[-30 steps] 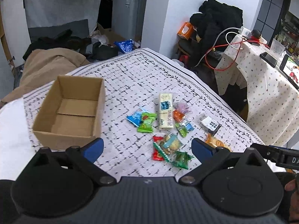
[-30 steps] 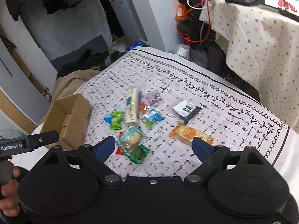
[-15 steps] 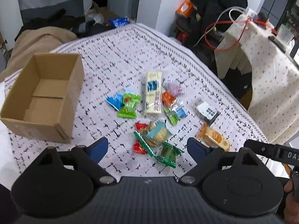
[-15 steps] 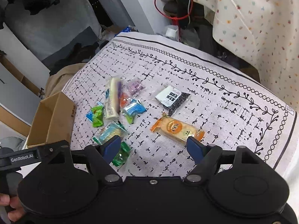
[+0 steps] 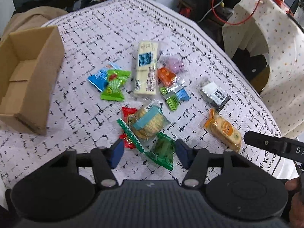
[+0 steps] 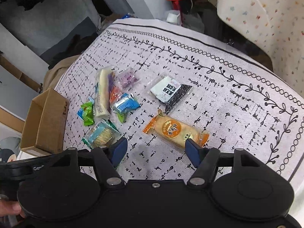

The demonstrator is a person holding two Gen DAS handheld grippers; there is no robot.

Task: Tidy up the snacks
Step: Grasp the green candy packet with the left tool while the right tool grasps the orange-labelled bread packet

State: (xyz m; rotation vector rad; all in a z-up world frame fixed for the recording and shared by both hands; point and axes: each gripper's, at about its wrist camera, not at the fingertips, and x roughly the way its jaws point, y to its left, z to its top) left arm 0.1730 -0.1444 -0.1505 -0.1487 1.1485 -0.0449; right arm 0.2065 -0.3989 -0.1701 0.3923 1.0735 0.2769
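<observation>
Several wrapped snacks lie on a patterned white cloth. My left gripper (image 5: 149, 153) is open, low over a dark green packet (image 5: 163, 152), with a round cracker pack (image 5: 149, 122) just ahead. An empty cardboard box (image 5: 28, 76) stands to the left. A long cream bar (image 5: 146, 68) lies in the middle. My right gripper (image 6: 156, 150) is open above bare cloth; an orange cracker pack (image 6: 175, 131) lies just ahead by its right finger. A black-and-white packet (image 6: 170, 93) lies farther on. The box (image 6: 45, 121) shows at the left.
A chair draped in dotted cloth (image 5: 269, 43) stands beyond the table's right edge. Cables and clutter (image 5: 224, 5) sit on the floor behind. The cloth's bordered edge (image 6: 285, 102) runs along the right. The right gripper's handle (image 5: 273, 145) shows at the left wrist view's right.
Both grippers have moved forward and down toward the snacks. The left jaws have narrowed around the green packet. The right gripper now sits close to the orange cracker pack.
</observation>
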